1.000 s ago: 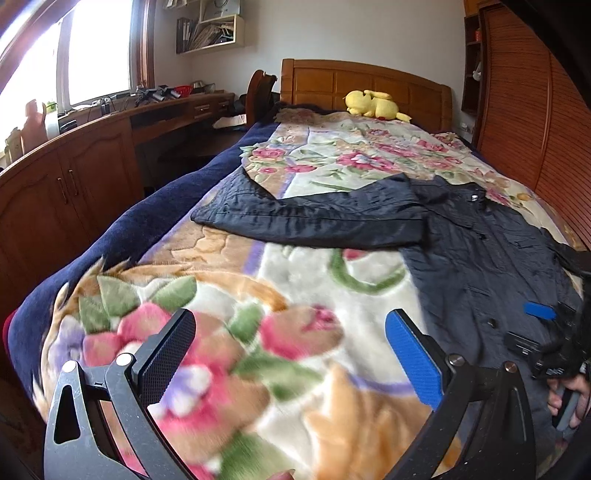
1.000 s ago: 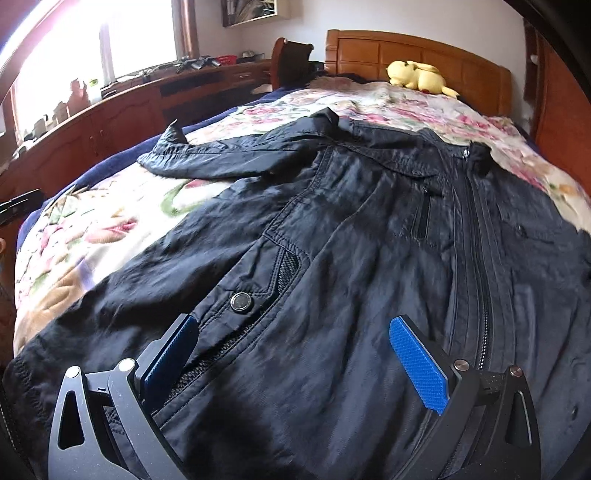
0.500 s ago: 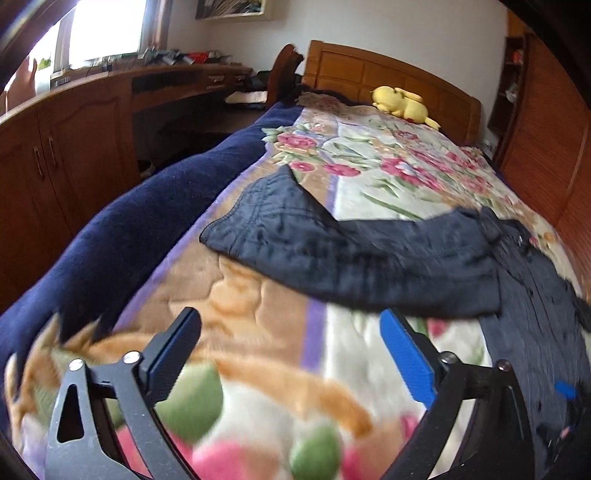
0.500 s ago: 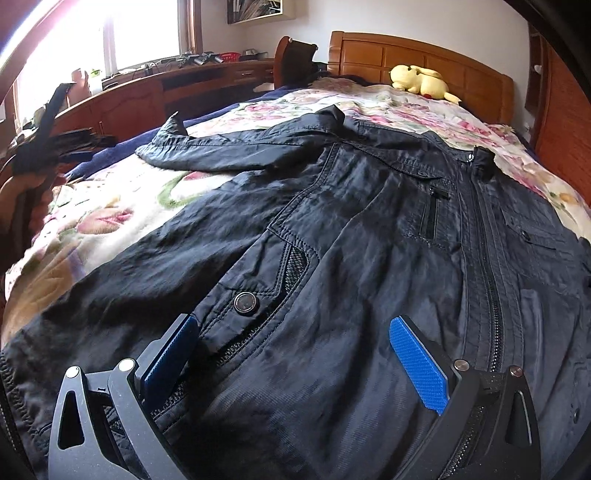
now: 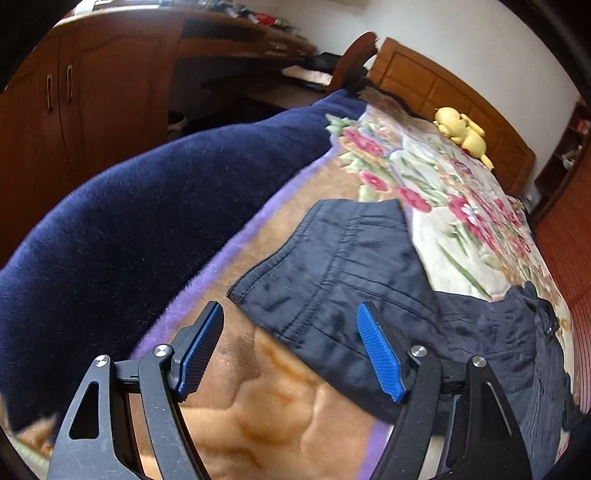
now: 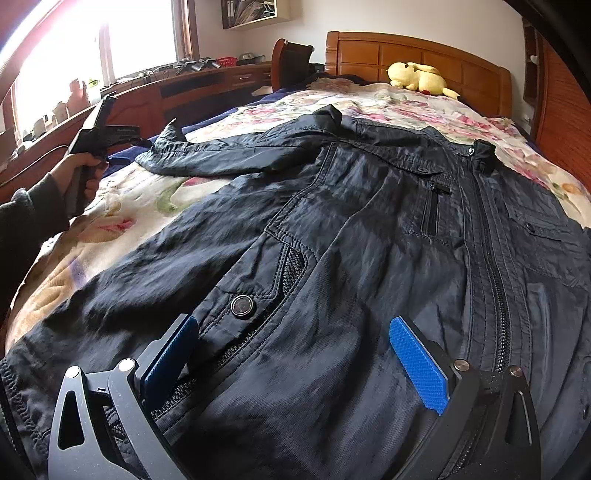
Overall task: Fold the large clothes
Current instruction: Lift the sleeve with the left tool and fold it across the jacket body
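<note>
Bedroom with a wooden headboard (image 6: 417, 51); a dark jacket (image 6: 369, 240) lies face up, zipped, on a floral blanket (image 5: 295, 413) covering the bed.

The left gripper (image 5: 288, 354) approaches the cuff (image 5: 295, 288) of the outstretched sleeve (image 6: 221, 157), jaws closing but not yet on cloth. The right gripper (image 6: 295, 362) hovers with jaws apart over the hem pocket (image 6: 266, 295). A sound grasp would take the cuff edge squarely, both fabric layers together, before the sleeve is carried across the chest.

bed: wooden headboard (image 6: 417, 55) | window (image 6: 144, 35): bright | cabinets (image 5: 74, 96): brown wood
</note>
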The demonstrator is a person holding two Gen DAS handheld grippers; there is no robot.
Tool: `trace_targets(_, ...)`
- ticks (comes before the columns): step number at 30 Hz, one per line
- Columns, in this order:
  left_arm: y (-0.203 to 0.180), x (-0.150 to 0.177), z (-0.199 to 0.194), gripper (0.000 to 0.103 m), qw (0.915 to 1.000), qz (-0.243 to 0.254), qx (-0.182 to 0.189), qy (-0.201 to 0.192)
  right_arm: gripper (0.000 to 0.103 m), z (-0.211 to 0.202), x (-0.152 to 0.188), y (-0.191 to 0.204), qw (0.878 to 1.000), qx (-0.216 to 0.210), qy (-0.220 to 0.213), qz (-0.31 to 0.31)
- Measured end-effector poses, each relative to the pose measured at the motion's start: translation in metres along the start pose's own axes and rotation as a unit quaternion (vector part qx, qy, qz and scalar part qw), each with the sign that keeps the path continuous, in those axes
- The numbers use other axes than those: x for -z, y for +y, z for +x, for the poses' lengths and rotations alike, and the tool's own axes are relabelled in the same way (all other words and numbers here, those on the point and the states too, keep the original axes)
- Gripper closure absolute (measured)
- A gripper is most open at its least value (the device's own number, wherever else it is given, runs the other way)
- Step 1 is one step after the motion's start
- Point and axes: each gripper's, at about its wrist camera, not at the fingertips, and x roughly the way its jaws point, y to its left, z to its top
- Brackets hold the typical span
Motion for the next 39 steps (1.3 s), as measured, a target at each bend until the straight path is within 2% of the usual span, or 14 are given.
trace_targets(4, 0.007, 0.005, 0.01, 0.027, 0.9998, -0.012, -0.006, 0.013, 0.0, 0.001, 0.001, 0.0, 1.0, -0.002, 0.001, 0.002)
trace_targets(5, 0.008, 0.005, 0.01, 0.031, 0.9998, -0.012, -0.005, 0.014, 0.0, 0.001, 0.001, 0.0, 1.0, -0.003, 0.001, 0.002)
trace_targets(7, 0.006, 0.005, 0.01, 0.055, 0.9998, -0.008, 0.0, 0.018, 0.0, 0.001, 0.001, 0.0, 1.0, -0.003, 0.002, 0.002)
trace_targets(8, 0.005, 0.004, 0.011, 0.074, 0.9996, -0.008, 0.016, 0.023, 0.0, 0.002, 0.001, 0.0, 1.0, -0.003, 0.003, 0.002)
trace_targets(9, 0.003, 0.005, 0.01, 0.076, 0.999, -0.012, 0.031, 0.029, 0.0, 0.002, 0.001, 0.0, 1.0, -0.004, 0.003, 0.002)
trace_targets(11, -0.004, 0.003, 0.005, 0.085, 0.9994, -0.003, 0.025, 0.025, 0.0, 0.003, 0.0, 0.0, 1.0, -0.004, 0.004, 0.002)
trace_targets(12, -0.009, 0.002, -0.001, 0.097, 0.9996, 0.004, 0.023, 0.018, 0.0, 0.004, 0.0, 0.0, 1.0, -0.005, 0.005, 0.002)
trace_targets(15, -0.031, -0.005, -0.031, 0.097, 0.999, 0.024, 0.037, -0.005, 0.0, 0.004, 0.0, 0.0, 1.0, -0.005, 0.005, 0.002)
trace_targets(17, -0.057, -0.008, -0.054, 0.098, 0.9971, 0.064, 0.035, -0.021, 0.0, 0.004, 0.0, 0.0, 1.0, -0.006, 0.005, 0.002)
trace_targets(24, -0.156, -0.008, -0.127, 0.098, 0.9816, 0.17, 0.07, -0.049, 0.0, 0.004, 0.0, 0.0, 1.0, -0.007, 0.006, 0.003)
trace_targets(27, -0.198, 0.005, -0.149, 0.098, 0.9727, 0.203, 0.104, -0.045, 0.0, 0.003, 0.0, -0.001, 1.0, -0.008, 0.005, 0.005)
trace_targets(33, -0.276, 0.051, -0.191, 0.098, 0.9485, 0.272, 0.159, -0.038, 0.0, 0.002, 0.0, -0.005, 1.0, -0.014, 0.002, 0.013)
trace_targets(39, -0.3, 0.086, -0.206, 0.098, 0.9383, 0.304, 0.164, -0.025, 0.0, -0.002, 0.002, -0.015, 0.999, -0.022, -0.009, 0.032)
